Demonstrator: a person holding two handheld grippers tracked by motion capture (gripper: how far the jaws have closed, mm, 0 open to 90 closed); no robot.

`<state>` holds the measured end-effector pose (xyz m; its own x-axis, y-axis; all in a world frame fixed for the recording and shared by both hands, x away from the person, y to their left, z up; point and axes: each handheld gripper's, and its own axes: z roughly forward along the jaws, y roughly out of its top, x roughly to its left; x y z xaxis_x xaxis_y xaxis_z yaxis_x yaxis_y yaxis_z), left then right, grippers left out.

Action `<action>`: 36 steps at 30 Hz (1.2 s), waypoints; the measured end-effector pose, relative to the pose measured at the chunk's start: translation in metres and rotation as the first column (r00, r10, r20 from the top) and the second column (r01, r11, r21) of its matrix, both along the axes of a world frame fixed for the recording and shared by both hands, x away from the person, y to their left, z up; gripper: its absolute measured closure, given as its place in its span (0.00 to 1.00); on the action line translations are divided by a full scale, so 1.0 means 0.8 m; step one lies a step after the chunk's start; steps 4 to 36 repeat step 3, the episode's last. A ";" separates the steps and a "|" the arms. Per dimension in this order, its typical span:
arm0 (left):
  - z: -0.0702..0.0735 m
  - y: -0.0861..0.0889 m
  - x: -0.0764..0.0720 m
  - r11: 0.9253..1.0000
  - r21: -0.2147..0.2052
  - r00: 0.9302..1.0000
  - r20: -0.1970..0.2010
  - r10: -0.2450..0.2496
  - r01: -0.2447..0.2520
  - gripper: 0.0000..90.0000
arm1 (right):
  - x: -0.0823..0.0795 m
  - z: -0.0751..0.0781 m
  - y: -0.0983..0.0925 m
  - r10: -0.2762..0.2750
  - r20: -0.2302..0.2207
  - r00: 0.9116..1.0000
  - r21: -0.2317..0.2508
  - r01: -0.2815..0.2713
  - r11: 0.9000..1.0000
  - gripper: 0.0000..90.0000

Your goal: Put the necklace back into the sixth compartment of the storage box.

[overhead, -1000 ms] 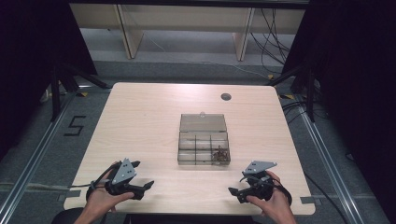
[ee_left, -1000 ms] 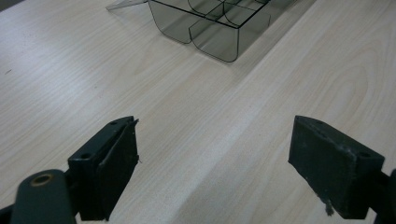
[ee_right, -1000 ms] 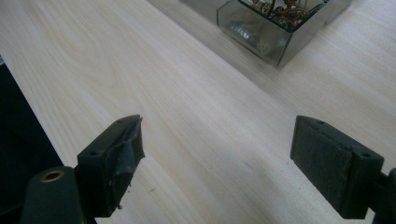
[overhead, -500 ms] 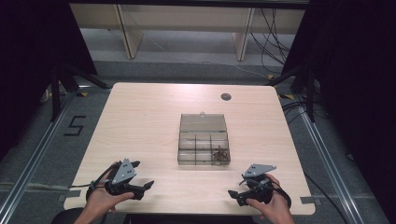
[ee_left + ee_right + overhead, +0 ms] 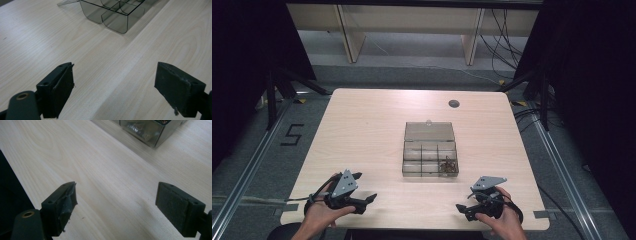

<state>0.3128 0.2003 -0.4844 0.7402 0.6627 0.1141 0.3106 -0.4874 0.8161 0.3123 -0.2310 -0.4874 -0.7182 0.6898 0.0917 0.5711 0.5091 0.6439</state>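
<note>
You've got the light wood table taking up most of the high view, and sitting a bit right of its middle is the clear smoky plastic organizer box with its lid flipped open toward the far edge. It's split into small compartments, and the front right one holds a little tangle of brownish metal bits; can't tell exactly what they are. Up near the far edge there's a small round dark grommet.

Your left gripper is down at the near left edge, jaws spread wide with nothing but bare wood between them, well apart from the box. Your right gripper is at the near right edge, also gaping and holding nothing, with the box's front corner up ahead of it in its own view.
</note>
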 end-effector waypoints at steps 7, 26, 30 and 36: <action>0.000 0.000 0.000 1.000 0.001 1.000 0.000 -0.001 0.001 0.17 | 0.000 0.000 0.000 -0.005 -0.006 1.000 0.007 0.005 1.000 0.20; 0.000 0.000 0.000 1.000 0.001 1.000 0.000 -0.001 0.001 0.17 | 0.000 0.000 0.000 -0.005 -0.006 1.000 0.007 0.005 1.000 0.20; 0.000 0.000 0.000 1.000 0.001 1.000 0.000 -0.001 0.001 0.17 | 0.000 0.000 0.000 -0.005 -0.006 1.000 0.007 0.005 1.000 0.20; 0.000 0.000 0.000 1.000 0.001 1.000 0.000 -0.001 0.001 0.17 | 0.000 0.000 0.000 -0.005 -0.006 1.000 0.007 0.005 1.000 0.20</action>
